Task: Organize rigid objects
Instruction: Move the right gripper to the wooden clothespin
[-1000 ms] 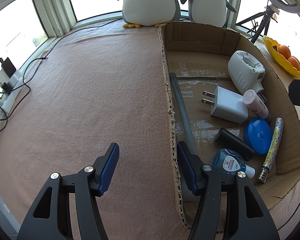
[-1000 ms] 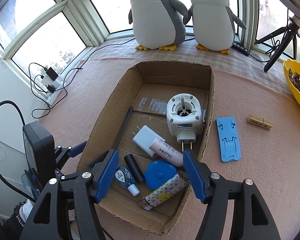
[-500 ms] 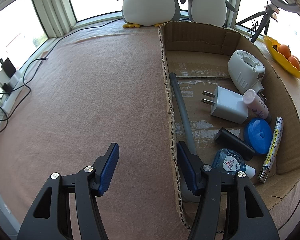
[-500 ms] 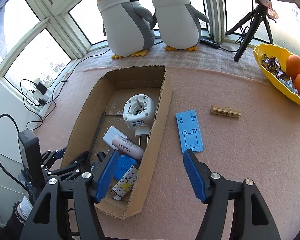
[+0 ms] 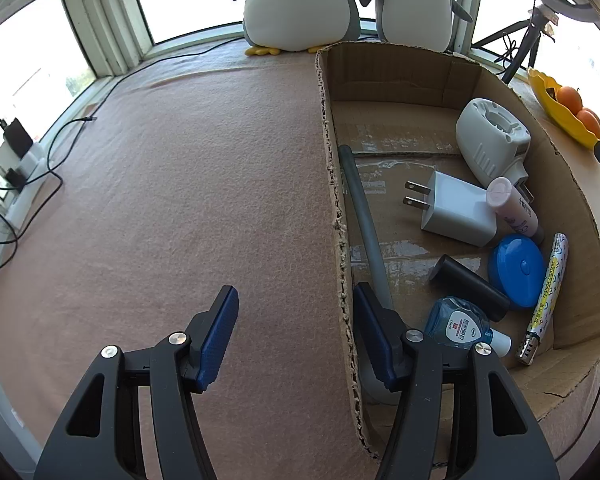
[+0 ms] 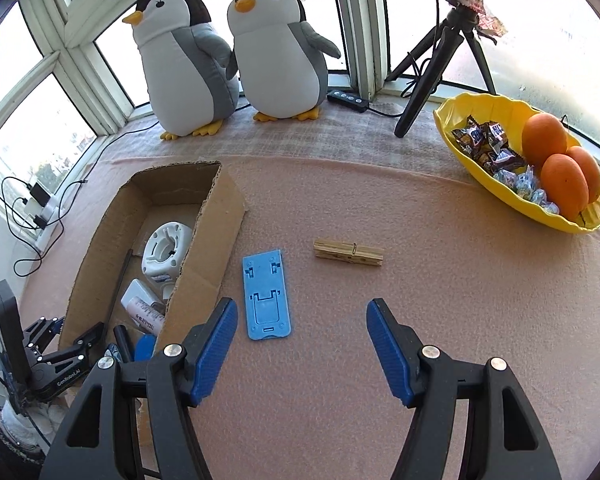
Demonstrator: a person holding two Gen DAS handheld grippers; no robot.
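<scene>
A cardboard box (image 5: pixel 404 76) on the pink mat holds a white plug-in device (image 5: pixel 492 144), a white charger (image 5: pixel 456 208), a pink tube (image 5: pixel 512 208), a blue round case (image 5: pixel 516 272), a black cylinder (image 5: pixel 468 288), a small blue bottle (image 5: pixel 456 320), a patterned lighter (image 5: pixel 548 288) and a grey rod (image 5: pixel 364 220). My left gripper (image 5: pixel 294 320) is open and straddles the box's left wall. Right of the box (image 6: pixel 216 248) lie a blue phone stand (image 6: pixel 266 292) and a wooden clothespin (image 6: pixel 348 253). My right gripper (image 6: pixel 300 324) hangs open and empty above the mat, just right of the stand.
Two plush penguins (image 6: pixel 188 64) sit at the window behind the box. A yellow bowl (image 6: pixel 480 176) with oranges and sweets stands at the far right, a black tripod (image 6: pixel 428 76) behind it. Cables and a power strip (image 5: pixel 16 152) lie at the left edge.
My right gripper has swung from above the box to the right, over the mat beside the blue stand. The left gripper has stayed in place.
</scene>
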